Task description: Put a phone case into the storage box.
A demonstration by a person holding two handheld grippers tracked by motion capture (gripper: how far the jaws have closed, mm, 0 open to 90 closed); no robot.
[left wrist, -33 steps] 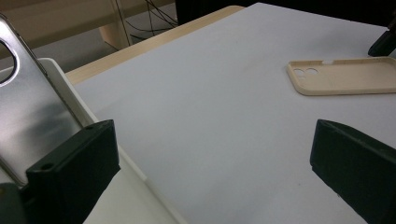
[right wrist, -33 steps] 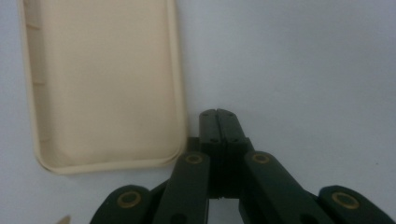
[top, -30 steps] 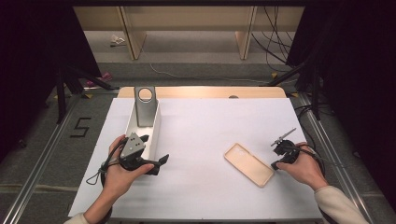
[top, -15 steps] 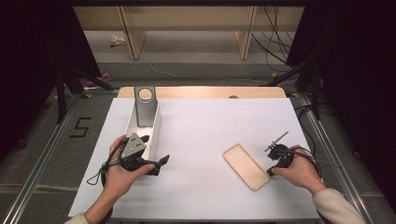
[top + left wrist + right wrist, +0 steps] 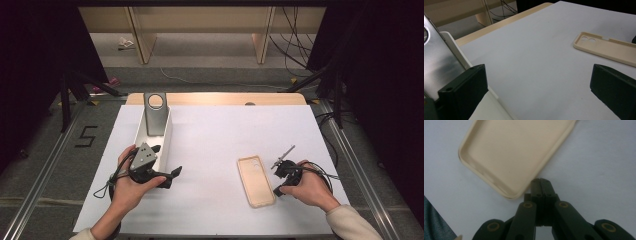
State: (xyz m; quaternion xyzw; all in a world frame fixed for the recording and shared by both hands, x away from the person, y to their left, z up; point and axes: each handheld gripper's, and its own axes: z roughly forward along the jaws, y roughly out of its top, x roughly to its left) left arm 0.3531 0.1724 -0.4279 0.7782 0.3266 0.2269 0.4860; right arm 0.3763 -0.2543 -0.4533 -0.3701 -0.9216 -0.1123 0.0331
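High view: a table under a white sheet is seen, with a white tray at the left holding an upright metal stand. A beige phone case lies open side up at the right, not yet lifted. The left gripper, jaws wide and empty, is held beside the tray. The right gripper, jaws pressed together on nothing, is placed just beside the case's edge. It is judged that the work is only beginning: the case must be grasped and probably brought to the tray.
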